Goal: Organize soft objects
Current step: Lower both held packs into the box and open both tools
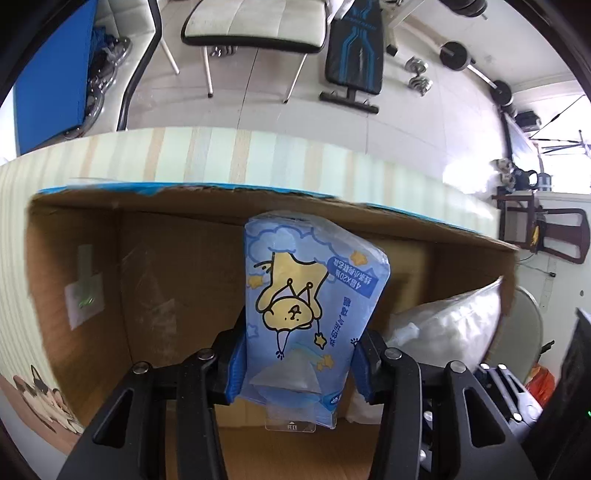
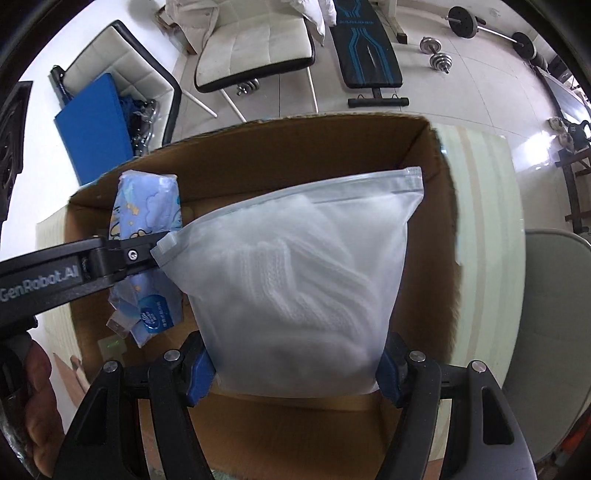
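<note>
My left gripper (image 1: 297,365) is shut on a blue tissue pack (image 1: 310,310) with a yellow cartoon dog, held over the open cardboard box (image 1: 155,266). My right gripper (image 2: 295,369) is shut on a frosted zip bag (image 2: 306,280) holding white knitwear, also above the box (image 2: 288,155). In the right wrist view the tissue pack (image 2: 147,210) and the left gripper's arm (image 2: 74,273) sit to the left of the bag. In the left wrist view the bag (image 1: 447,325) shows at the right, inside the box.
The box stands on a pale striped tabletop (image 1: 221,155). Beyond it are a white chair (image 1: 255,26), a black-and-blue weight bench (image 1: 354,55), dumbbells (image 1: 419,75) and a blue board (image 1: 51,74) on the tiled floor.
</note>
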`<action>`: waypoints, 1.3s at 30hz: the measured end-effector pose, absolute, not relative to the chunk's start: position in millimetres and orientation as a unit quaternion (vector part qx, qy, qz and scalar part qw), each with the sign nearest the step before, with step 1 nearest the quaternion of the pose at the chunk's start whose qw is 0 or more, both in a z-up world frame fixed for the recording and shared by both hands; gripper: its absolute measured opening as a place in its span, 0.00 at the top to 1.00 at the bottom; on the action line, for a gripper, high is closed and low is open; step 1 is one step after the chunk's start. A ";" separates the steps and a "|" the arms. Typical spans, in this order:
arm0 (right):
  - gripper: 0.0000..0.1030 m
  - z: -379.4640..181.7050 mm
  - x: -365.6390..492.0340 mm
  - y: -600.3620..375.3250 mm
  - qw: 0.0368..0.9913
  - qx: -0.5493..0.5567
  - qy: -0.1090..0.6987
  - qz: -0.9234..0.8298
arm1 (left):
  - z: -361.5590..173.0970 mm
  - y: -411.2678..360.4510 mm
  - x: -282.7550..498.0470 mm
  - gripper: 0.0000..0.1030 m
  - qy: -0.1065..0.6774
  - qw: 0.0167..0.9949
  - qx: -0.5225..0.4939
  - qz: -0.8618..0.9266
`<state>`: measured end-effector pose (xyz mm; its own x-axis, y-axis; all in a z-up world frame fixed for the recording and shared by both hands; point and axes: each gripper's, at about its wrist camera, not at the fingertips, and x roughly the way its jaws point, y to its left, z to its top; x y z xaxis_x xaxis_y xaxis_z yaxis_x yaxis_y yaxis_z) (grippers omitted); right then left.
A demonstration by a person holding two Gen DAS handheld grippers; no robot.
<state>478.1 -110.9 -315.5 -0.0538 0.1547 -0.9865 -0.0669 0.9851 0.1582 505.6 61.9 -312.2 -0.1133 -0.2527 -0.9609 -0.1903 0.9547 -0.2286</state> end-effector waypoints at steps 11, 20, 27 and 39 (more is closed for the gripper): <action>0.28 -350.0 496.0 -100.7 0.677 0.024 0.733 0.064 | -351.1 46.5 511.0 0.55 0.780 0.605 -0.152 -0.049; 0.19 -361.2 497.8 -97.9 0.664 0.022 0.745 0.062 | -331.0 41.7 511.3 0.19 0.771 0.620 -0.139 -0.033; 0.00 -332.4 482.0 -95.1 0.682 0.013 0.728 0.065 | -290.7 58.4 497.2 0.02 0.742 0.659 -0.119 -0.019; 0.00 -256.4 433.2 -83.0 0.749 -0.028 0.655 0.094 | -199.6 99.3 422.9 0.02 0.643 0.758 -0.101 0.036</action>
